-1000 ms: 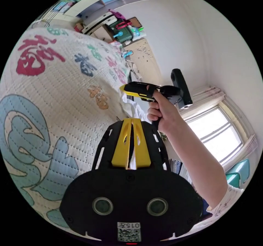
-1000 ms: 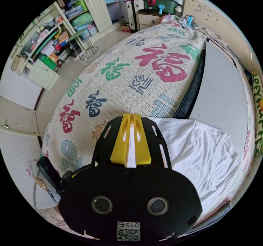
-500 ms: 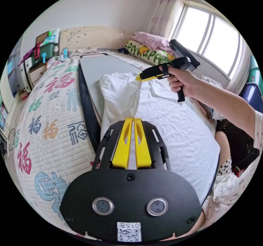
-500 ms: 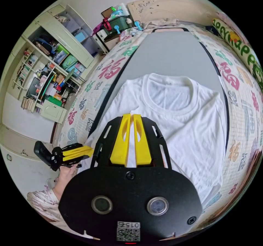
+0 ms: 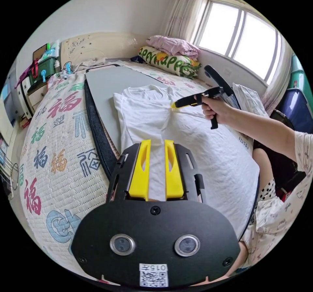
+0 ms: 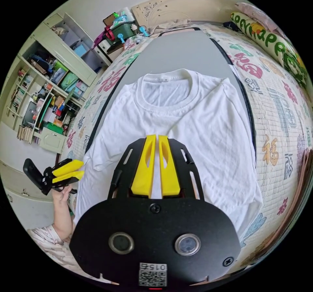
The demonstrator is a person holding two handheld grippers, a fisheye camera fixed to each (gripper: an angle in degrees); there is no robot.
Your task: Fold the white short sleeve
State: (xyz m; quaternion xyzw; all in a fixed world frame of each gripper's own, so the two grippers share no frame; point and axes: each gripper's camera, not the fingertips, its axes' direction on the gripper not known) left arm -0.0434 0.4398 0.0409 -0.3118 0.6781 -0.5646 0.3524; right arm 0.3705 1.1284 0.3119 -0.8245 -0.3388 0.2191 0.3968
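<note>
- Two hand-held grippers work over a white short-sleeve T-shirt point(image 6: 195, 122) spread flat, collar away from the person, on a grey board point(image 6: 182, 51) atop a quilted bedspread point(image 5: 55, 132) printed with coloured characters.
- Left gripper point(image 5: 156, 145): its yellow jaws stand apart, with shirt cloth showing in the gap between them and no pinch on it.
- Right gripper point(image 6: 156, 139): its jaws are drawn almost together, with a sliver of white fabric between them at mid-shirt; whether they press on it, I cannot tell.
- A green patterned pillow point(image 5: 166, 62) lies by the window.
</note>
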